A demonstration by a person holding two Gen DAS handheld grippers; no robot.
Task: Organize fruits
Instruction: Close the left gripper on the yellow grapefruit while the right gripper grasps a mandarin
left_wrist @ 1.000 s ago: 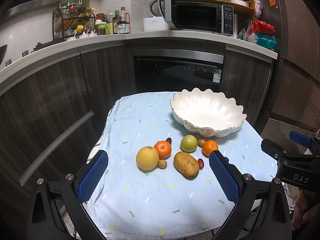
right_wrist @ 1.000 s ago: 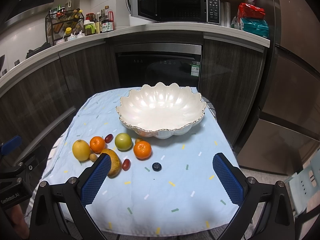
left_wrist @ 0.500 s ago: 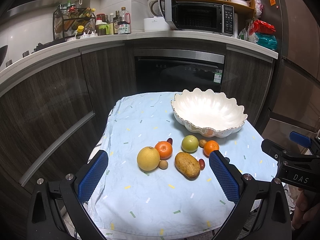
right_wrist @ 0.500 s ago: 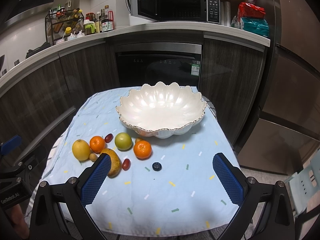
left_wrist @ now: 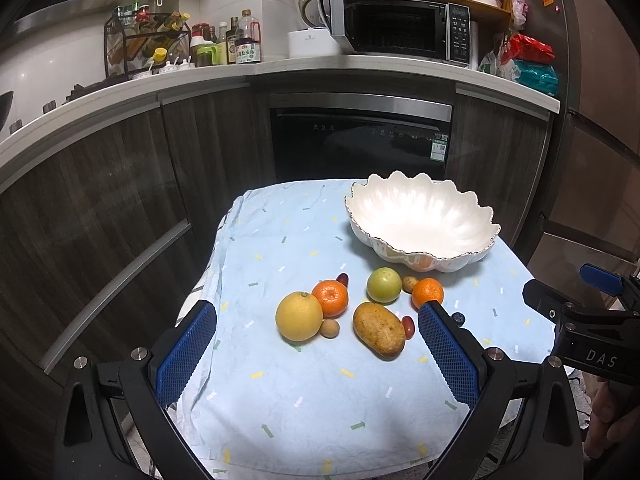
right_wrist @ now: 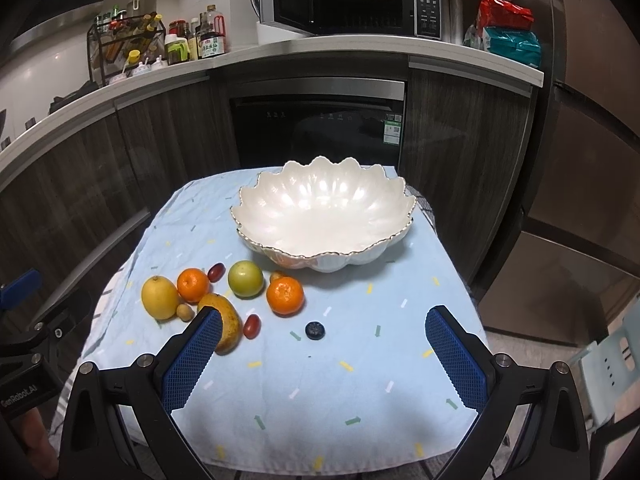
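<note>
Partly, your left gripper (left_wrist: 318, 354) pad hides the blueberry (right_wrist: 315, 329). Your right gripper (right_wrist: 325, 356) and the left both hang spread wide, holding nothing. The scalloped white bowl (right_wrist: 324, 216) sits empty on the blue cloth (right_wrist: 320, 392); beside it lie two tangerines (right_wrist: 285, 295), one green apple (right_wrist: 245, 279), one mango (left_wrist: 379, 333).

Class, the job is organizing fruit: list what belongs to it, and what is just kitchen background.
Job: bowl, mango, lemon, green apple, two tangerines, blueberry.

Background: microwave, oven, bottles, tablecloth.
</note>
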